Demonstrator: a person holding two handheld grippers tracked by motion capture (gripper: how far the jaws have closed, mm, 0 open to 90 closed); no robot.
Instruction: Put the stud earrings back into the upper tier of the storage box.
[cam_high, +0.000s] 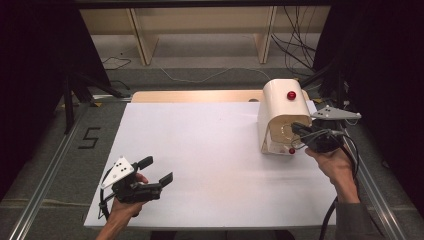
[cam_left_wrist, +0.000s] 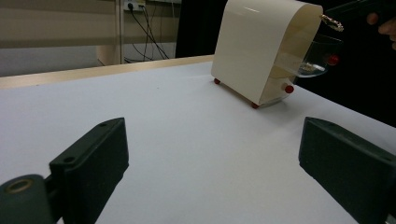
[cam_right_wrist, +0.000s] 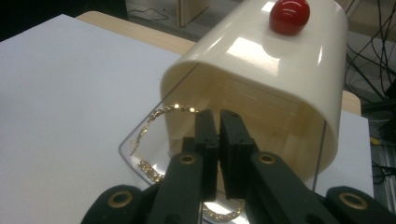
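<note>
The left gripper rests at the near left of the white counter, jaws spread wide with nothing between them. The cream box stands well apart from it, at the far right of the counter.

The right gripper is at the box's open front, its jaws nearly together, reaching over the clear door that hangs open and slopes outward from the bottom edge. A gold chain lies looped on that door, curving around both sides of the jaws. Whether the jaws pinch the chain cannot be told; its run passes behind them.

The box has an arched top and smooth cream walls. A red knob sits on the top, and small red feet support the base. The chain consists of small glittering gold links.
</note>
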